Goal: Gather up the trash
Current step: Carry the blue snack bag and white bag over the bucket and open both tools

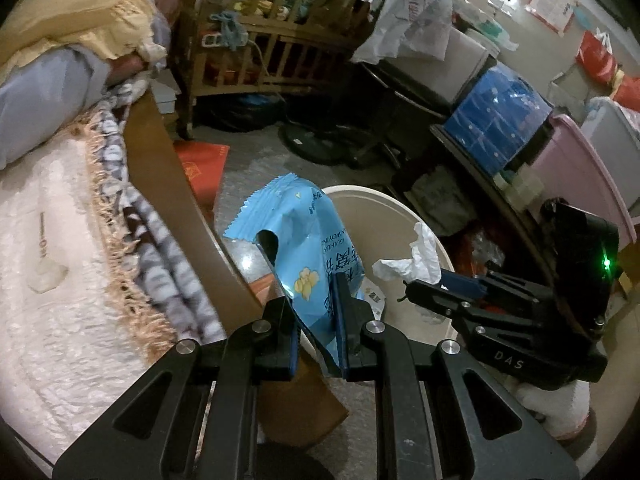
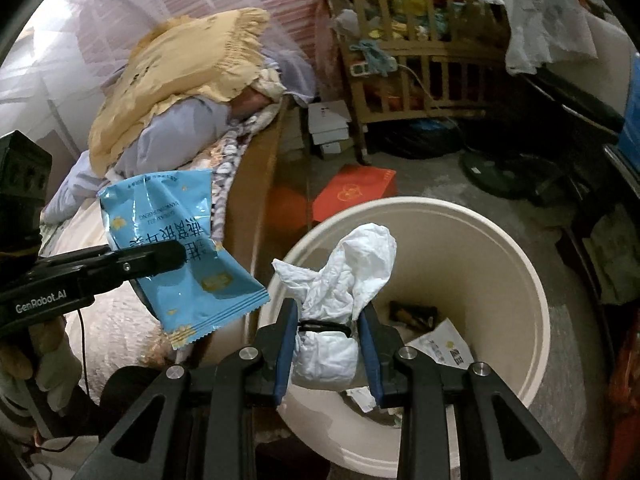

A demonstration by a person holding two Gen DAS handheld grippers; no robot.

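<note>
The right claw (image 2: 327, 346) grips a crumpled tissue (image 2: 340, 280) above the bin (image 2: 532, 280); left claw (image 1: 316, 320) pinches a blue wrapper (image 1: 304, 240) beside its rim, so centre each over the opening before letting go

blue wrapper (image 1: 304, 236), crumpled tissue (image 2: 340, 280), cream bin (image 2: 520, 272)

The bin's (image 2: 532, 280) mouth lies open from above; the wooden bed frame (image 2: 260, 168) hems it on one side.

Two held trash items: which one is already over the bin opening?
The white crumpled tissue wad in the right gripper; the blue snack wrapper in the left gripper hangs beside the bin.
</note>
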